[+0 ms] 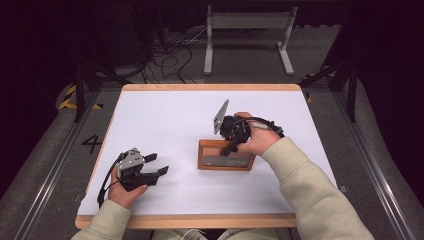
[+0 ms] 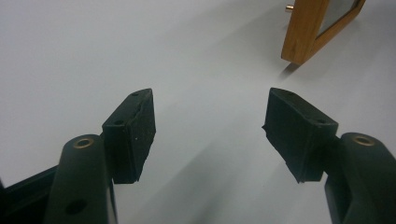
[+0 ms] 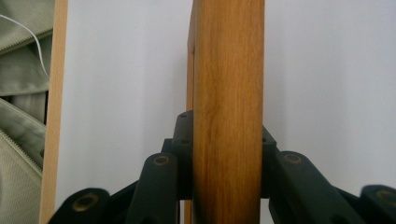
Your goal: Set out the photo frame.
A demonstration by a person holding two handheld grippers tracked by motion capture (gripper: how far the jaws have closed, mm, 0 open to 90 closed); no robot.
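right claw [image 3: 227,161] clamps wooden frame [image 3: 229,93] edge

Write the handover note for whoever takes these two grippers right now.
Right gripper: shut on the edge of the wooden picture frame, one jaw on each face, as the right gripper view shows.
Left gripper: open, nothing between its pads, low over the white table near the front left, apart from the frame.
Frame: near the middle of the table, glass side up in the high view; whether it rests flat or is slightly lifted cannot be told.
Done: frame gripped by the right gripper.
Left: probably moving or standing the frame up; the left gripper is free to steady its near corner.
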